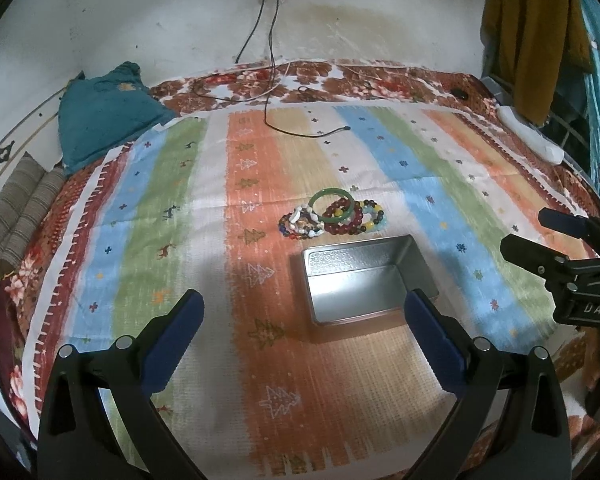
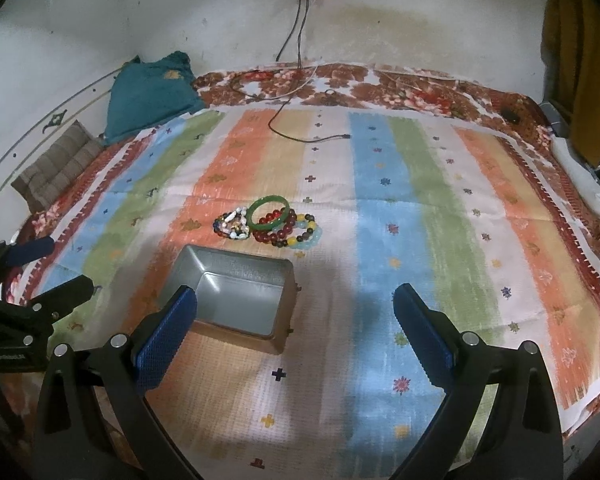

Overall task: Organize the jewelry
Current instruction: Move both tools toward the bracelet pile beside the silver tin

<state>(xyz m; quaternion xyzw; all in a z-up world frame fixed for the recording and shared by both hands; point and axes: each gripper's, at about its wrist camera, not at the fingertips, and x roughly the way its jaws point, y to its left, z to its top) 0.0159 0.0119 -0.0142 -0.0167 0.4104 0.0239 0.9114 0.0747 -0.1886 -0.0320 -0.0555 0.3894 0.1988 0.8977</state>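
A pile of bracelets lies on the striped cloth: a green bangle (image 1: 332,205) (image 2: 269,211) resting on dark red beaded bracelets (image 1: 346,222) (image 2: 274,232), a multicoloured beaded bracelet (image 1: 374,216) (image 2: 306,234) to the right, and a white and dark beaded one (image 1: 300,224) (image 2: 232,224) to the left. An open, empty metal tin (image 1: 360,280) (image 2: 240,292) stands just in front of the pile. My left gripper (image 1: 304,312) is open and empty, short of the tin. My right gripper (image 2: 296,312) is open and empty, with the tin by its left finger.
The striped cloth (image 1: 160,208) covers a floral bedsheet (image 1: 340,80) against a white wall. A black cable (image 1: 300,130) lies at the back. A teal cushion (image 1: 100,120) and a folded brown cloth (image 1: 20,208) sit at the left. A white object (image 1: 532,136) lies at the right edge.
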